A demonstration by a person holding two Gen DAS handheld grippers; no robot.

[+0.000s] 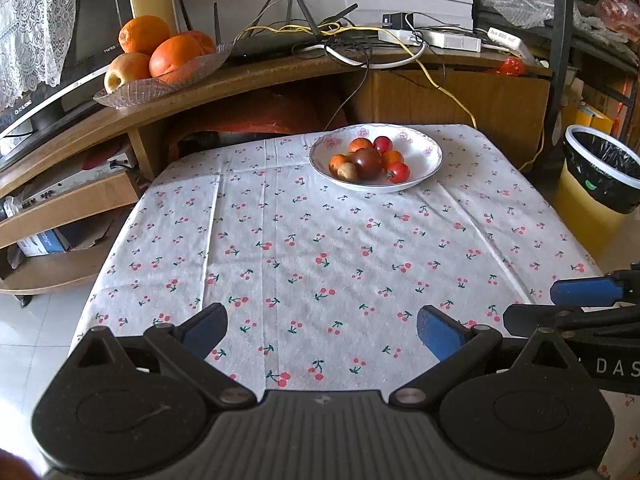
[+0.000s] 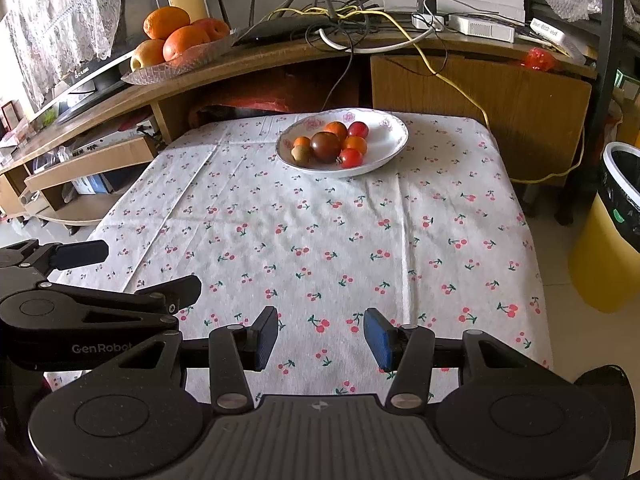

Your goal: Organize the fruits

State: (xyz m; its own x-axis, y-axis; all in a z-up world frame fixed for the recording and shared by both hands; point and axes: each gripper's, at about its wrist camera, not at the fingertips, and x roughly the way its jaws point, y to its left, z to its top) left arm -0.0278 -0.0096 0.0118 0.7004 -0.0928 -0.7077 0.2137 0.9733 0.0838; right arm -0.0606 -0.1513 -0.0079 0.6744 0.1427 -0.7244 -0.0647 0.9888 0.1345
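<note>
Your white bowl [image 1: 424,160] with pink flowers sits near the table's far edge. It holds 7 small round fruits [image 1: 368,162]: red, orange, 1 big dark one. Your left gripper [image 1: 320,334] and right gripper [image 2: 320,338] hang open, holding nothing.

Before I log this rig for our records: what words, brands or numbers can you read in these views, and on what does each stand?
"GenRobot", last letter cut off: on the left gripper body, right wrist view.
"DAS", cut at the frame edge: on the right gripper body, left wrist view.
Print on the TV bezel: too blurred to read.
Label on the white adapter: too small to read.
</note>
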